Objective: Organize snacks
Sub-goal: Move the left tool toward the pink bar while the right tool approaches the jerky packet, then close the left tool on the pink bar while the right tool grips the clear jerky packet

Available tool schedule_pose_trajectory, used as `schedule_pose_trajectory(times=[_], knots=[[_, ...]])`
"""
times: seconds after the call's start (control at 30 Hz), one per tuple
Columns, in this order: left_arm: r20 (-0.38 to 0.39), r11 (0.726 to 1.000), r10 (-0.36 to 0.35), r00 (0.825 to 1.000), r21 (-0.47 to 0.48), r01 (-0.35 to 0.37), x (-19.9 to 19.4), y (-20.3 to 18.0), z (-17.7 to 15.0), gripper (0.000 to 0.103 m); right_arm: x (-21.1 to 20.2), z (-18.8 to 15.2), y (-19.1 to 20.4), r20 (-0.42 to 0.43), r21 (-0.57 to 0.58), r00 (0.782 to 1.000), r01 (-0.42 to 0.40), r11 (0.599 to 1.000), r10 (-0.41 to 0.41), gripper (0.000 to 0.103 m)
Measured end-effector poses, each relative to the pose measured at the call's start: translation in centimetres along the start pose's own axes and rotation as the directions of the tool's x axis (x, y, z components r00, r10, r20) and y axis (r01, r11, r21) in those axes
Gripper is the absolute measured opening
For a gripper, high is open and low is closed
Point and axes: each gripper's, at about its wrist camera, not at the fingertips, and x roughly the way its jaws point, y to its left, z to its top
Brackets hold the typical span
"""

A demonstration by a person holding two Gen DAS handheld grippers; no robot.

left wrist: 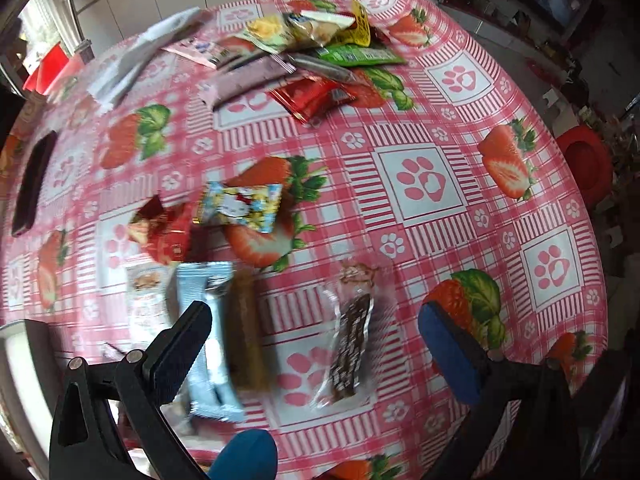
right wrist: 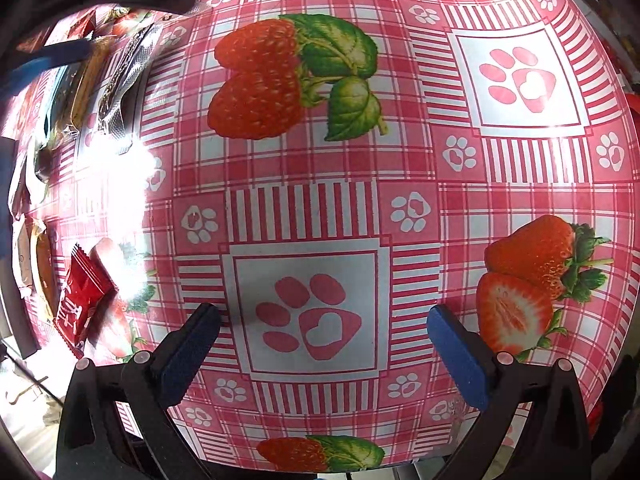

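Note:
My left gripper [left wrist: 316,320] hangs open above the near part of the table, over a clear packet with a dark chocolate bar [left wrist: 350,354]. To its left lie a brown bar [left wrist: 248,336], a light blue packet [left wrist: 210,332] and a white packet [left wrist: 146,300]. Farther off rest a Hello Kitty packet [left wrist: 240,206] and a red packet [left wrist: 168,232]. A heap of mixed snacks [left wrist: 304,48] sits at the far side. My right gripper [right wrist: 324,320] is open over bare tablecloth, nothing between its fingers. A red packet [right wrist: 82,304] lies to its left.
The round table wears a pink checked cloth [left wrist: 420,184] with strawberries and paw prints. A dark flat object [left wrist: 32,184] lies at the left rim. A red stool [left wrist: 584,164] stands beyond the right edge. Strong glare [right wrist: 120,200] washes out the right wrist view's left side.

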Motion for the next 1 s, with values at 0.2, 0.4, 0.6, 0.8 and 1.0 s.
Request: schedule_pose_trajectory(times=[0.2, 0.4, 0.6, 0.8, 1.0], knots=[[-0.053, 0.988, 0.149, 0.987, 0.055, -0.146, -1.9, 8.3, -4.7, 0.103, 0.1, 1.3, -0.1, -0.076, 0.039, 0.997, -0.006, 0.999, 0.009, 0.103], [-0.178, 0.989, 0.141, 0.974, -0.006, -0.145, 1.1, 13.8, -6.8, 0.103, -1.8, 5.0, 0.9, -0.045, 0.155, 0.988, -0.138, 0.978, 0.146, 0.103], [-0.217, 0.993, 0.098, 0.971, -0.042, -0.109, 3.4, 15.4, -7.5, 0.103, -3.3, 10.5, 4.0, 0.01, 0.209, 0.981, -0.19, 0.959, 0.192, 0.103], [-0.22, 0.995, 0.052, 0.974, -0.077, -0.07, 4.0, 16.7, -8.1, 0.103, -2.5, 13.9, 7.4, -0.008, 0.161, 0.993, -0.115, 0.98, 0.117, 0.103], [-0.296, 0.992, 0.065, 0.953, -0.08, -0.092, 3.9, 16.2, -7.2, 0.093, -4.2, 15.7, 11.4, 0.024, 0.056, 1.0, -0.007, 0.998, 0.006, 0.06]])
